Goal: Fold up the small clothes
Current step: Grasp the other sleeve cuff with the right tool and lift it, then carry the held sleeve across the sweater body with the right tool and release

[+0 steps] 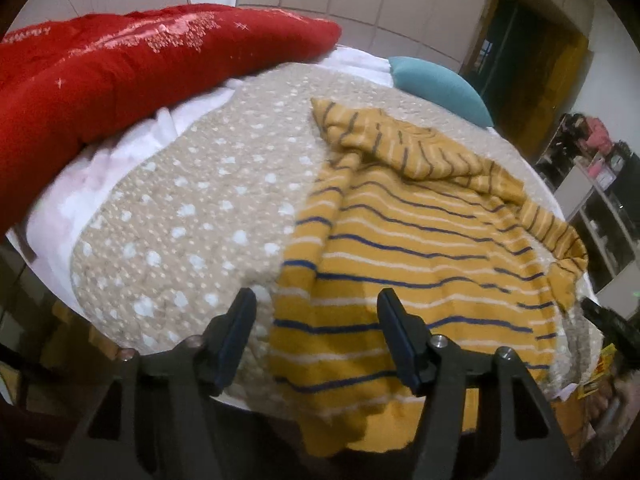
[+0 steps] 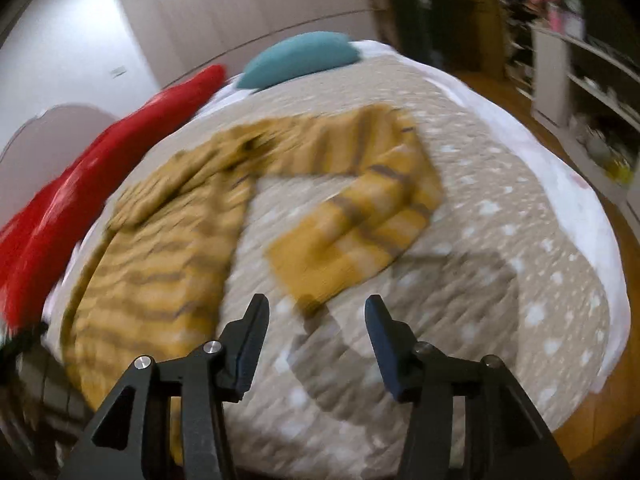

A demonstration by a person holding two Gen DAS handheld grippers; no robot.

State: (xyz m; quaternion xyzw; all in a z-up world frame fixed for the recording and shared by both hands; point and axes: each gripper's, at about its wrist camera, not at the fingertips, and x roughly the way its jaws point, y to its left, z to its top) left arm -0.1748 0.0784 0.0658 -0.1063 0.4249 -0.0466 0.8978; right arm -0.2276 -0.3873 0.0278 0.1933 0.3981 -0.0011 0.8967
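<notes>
On the bed: my small striped sweater (image 1: 420, 248) lies spread over the beige dotted blanket (image 1: 192, 208), hem toward me, neckline and hood away toward the teal pillow (image 1: 436, 84).
Long axis: I read it as running from the near bed edge back toward the pillow — the blue and white stripes cross it from side to side.
Left hand-held gripper (image 1: 316, 312): fingers spread wide, nothing between them; it hovers at the hem, one finger over bare blanket, the other over the sweater's left side near the hem.
Right hand-held gripper (image 2: 316, 312): also spread and empty; it hangs over bare blanket, with the sweater's sleeve (image 2: 352, 224) just ahead and the body (image 2: 160, 248) off to its left. That view is smeared, so I cannot tell how high it stands.
Sleeves: the right one bends out and back toward me, its cuff nearest my right hand; the left one lies folded toward the neck.
Nearer hand: left for the hem and left side, right for the stray sleeve.
What the next move turns on: my guess is the sleeve comes in across the body first — a pinch at the cuff, carried leftward.
Off to the left: the red quilt (image 1: 120, 60), clear of the sweater.
</notes>
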